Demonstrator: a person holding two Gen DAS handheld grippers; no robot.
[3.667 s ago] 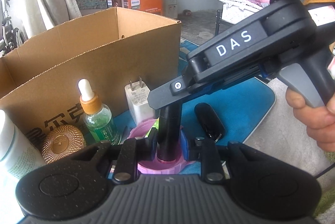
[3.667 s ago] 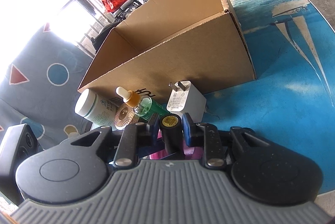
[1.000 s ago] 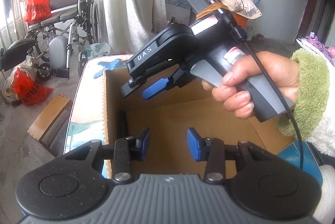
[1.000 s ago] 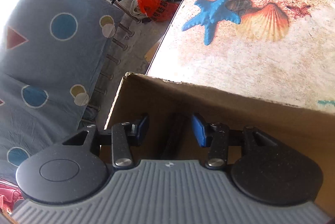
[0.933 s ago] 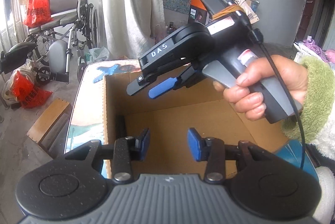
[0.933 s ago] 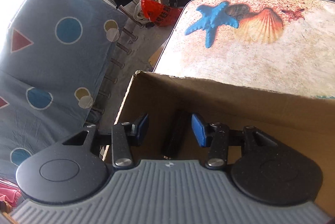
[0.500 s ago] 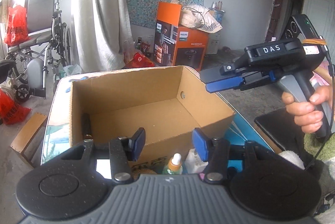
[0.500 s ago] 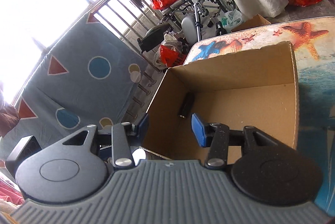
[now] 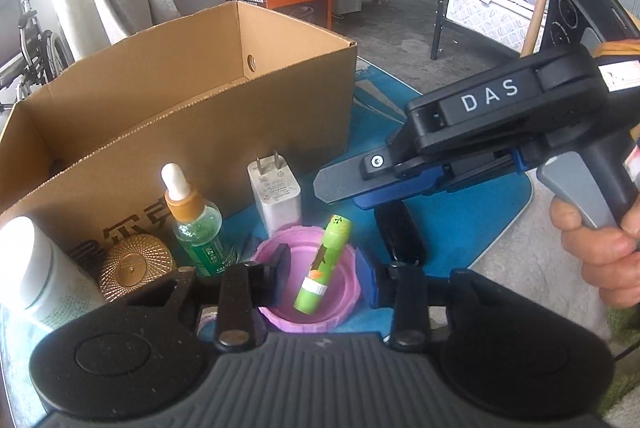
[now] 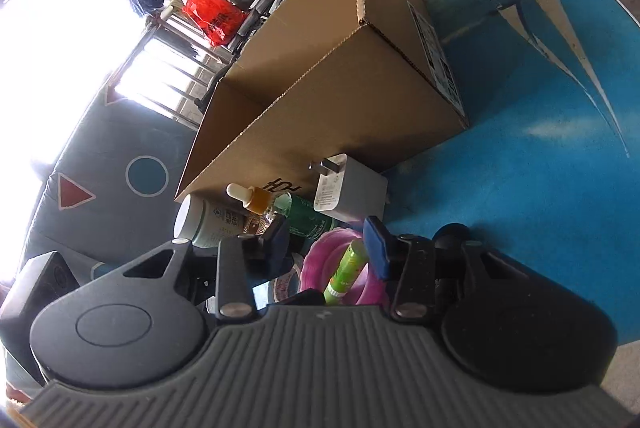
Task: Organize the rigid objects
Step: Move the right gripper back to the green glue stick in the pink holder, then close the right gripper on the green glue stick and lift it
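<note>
— Moved from above cardboard box (image 9: 192, 100) down to pink lid (image 9: 340, 312); left gripper (image 9: 322, 278) narrowing, ungripped.
— Green tube (image 9: 323, 264) inside lid. Right gripper (image 10: 332, 244) likewise narrowing, empty.

In front of my left claw (image 9: 322, 270) the way was crowded: a green tube (image 9: 323, 264) lay tilted in a pink lid (image 9: 340, 312), with a dropper bottle (image 9: 196, 224), a white charger (image 9: 275, 193) and the cardboard box (image 9: 256, 132) wall behind. My right claw (image 9: 340, 188) hung above. To the right, blue tabletop (image 10: 520, 188) lay open.
</note>
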